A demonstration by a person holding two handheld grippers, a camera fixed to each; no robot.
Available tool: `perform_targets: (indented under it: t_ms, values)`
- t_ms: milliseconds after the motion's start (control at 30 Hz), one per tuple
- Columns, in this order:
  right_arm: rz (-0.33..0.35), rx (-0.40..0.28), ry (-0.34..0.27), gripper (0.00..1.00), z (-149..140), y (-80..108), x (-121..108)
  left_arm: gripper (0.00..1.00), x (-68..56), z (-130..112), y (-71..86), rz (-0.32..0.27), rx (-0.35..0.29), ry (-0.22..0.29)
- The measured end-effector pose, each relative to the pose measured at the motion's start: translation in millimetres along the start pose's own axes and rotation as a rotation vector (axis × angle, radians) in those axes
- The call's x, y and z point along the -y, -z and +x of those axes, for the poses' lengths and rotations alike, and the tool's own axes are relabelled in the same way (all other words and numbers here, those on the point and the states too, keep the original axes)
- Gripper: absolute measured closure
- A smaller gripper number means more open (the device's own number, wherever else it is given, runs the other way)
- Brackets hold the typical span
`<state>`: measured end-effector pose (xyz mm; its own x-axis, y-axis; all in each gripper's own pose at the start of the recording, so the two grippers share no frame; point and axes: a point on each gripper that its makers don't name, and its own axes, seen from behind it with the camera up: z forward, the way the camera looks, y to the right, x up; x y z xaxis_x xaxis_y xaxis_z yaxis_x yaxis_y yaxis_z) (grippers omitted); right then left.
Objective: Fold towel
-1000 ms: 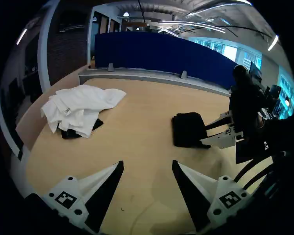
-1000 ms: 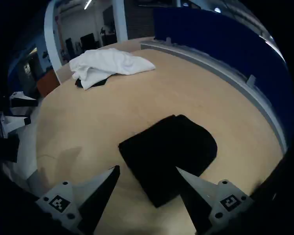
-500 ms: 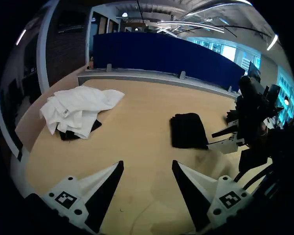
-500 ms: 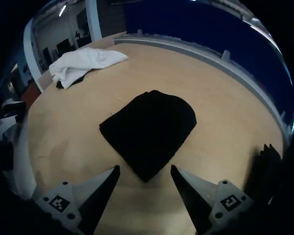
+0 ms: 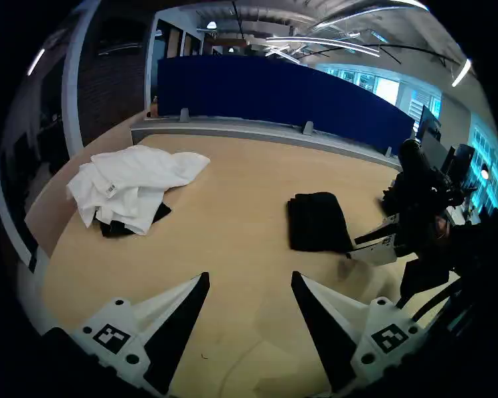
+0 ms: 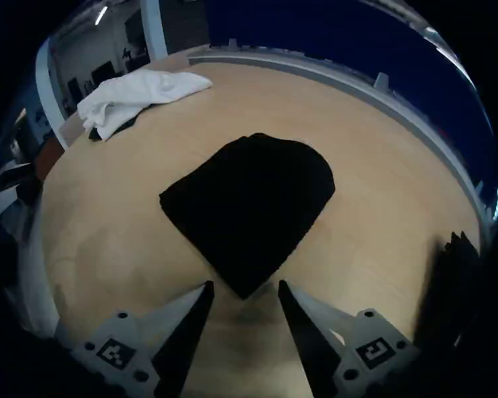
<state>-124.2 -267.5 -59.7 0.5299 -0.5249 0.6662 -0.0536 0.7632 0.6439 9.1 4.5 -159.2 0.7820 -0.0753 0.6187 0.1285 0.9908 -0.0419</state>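
Pale wooden bench [image 5: 236, 166] fronts a blue partition [image 5: 269, 86]. A folded black towel [image 6: 249, 205] lies flat on it, its near corner just between the tips of the right tongs [image 6: 244, 285], which stand apart, unclamped. The left tongs [image 5: 249, 275], also apart, hover over bare wood, well away from it.
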Motion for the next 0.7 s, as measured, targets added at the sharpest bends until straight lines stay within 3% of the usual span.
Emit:
perform_targets:
  t_ms: [400, 533, 600, 700]
  values:
    - [0.010, -0.002, -0.007, 0.76, -1.4, -6.4, 2.4, 0.09, -0.5, 0.3, -2.5, -0.002, 0.001, 0.001]
    - [0.015, 0.002, -0.016, 0.79, -2.1, -5.8, 1.3, 0.09, -0.8, -0.2, -4.0, -0.002, 0.002, 0.002]
    - [0.014, 0.002, -0.020, 0.88, -1.5, -4.8, 0.4, 0.09, -0.9, -0.4, -4.8, -0.001, 0.002, 0.003]
    - [0.004, -0.001, -0.025, 0.92, -2.1, -4.4, -3.2, 0.09, -0.8, -0.2, -5.5, -0.001, 0.003, 0.003]
